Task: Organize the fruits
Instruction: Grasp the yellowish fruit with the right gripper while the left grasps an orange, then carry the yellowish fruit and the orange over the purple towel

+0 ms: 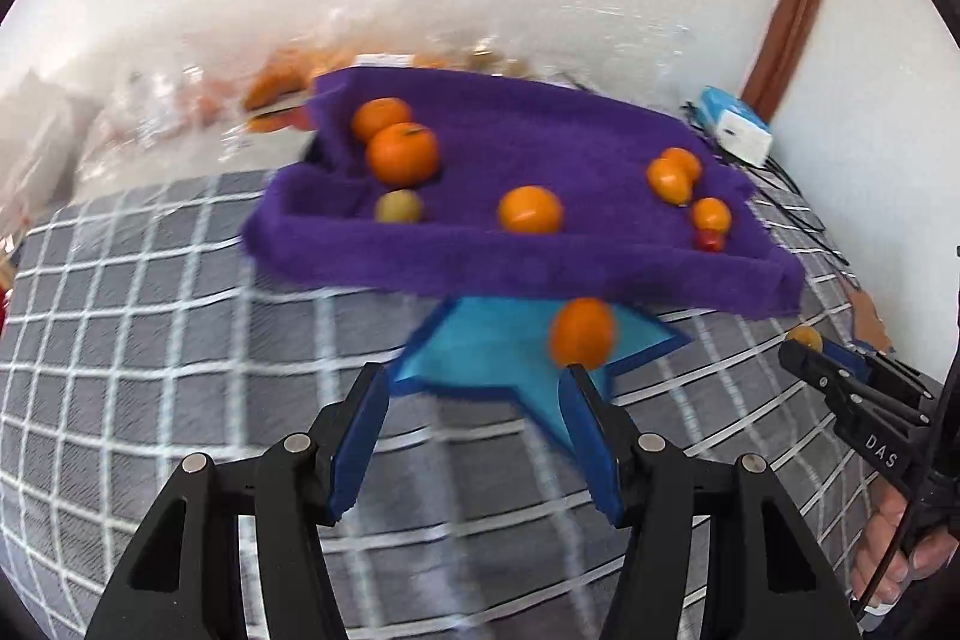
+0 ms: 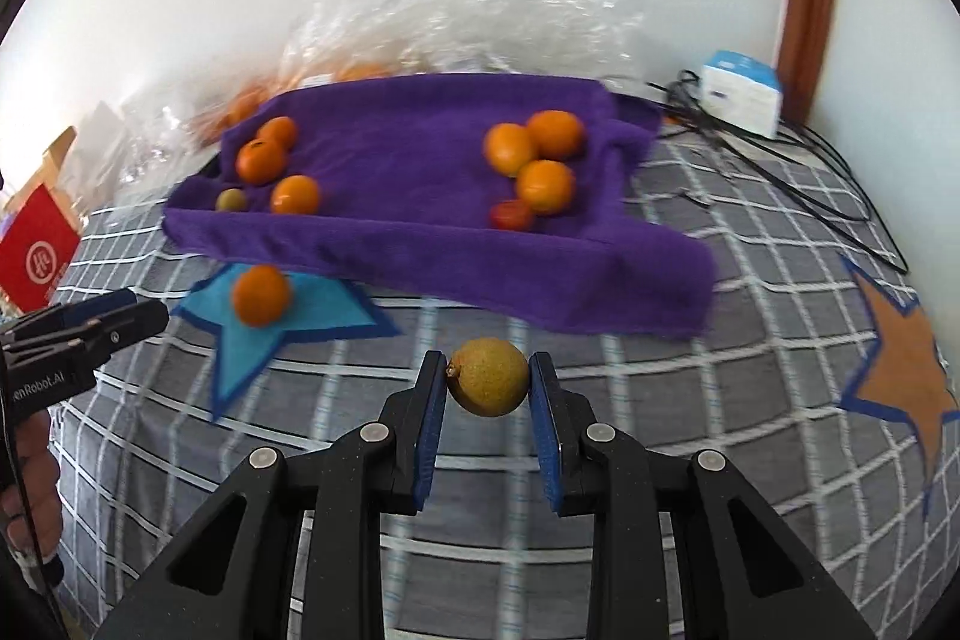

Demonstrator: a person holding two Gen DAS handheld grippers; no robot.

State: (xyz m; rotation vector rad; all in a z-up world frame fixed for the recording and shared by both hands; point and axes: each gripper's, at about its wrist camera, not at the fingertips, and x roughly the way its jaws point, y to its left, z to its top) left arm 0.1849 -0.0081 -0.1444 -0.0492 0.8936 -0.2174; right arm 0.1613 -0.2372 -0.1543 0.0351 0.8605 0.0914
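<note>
The right gripper (image 2: 489, 382) has its jaws clenched across the middle of a small yellow-green fruit (image 2: 489, 384), light, firm and prone to roll. The left gripper (image 1: 474, 388) hangs released near an orange (image 1: 582, 331) on the blue star (image 1: 480, 358). Beyond, more oranges lie on the purple towel (image 2: 420, 148) on the bed.
</note>
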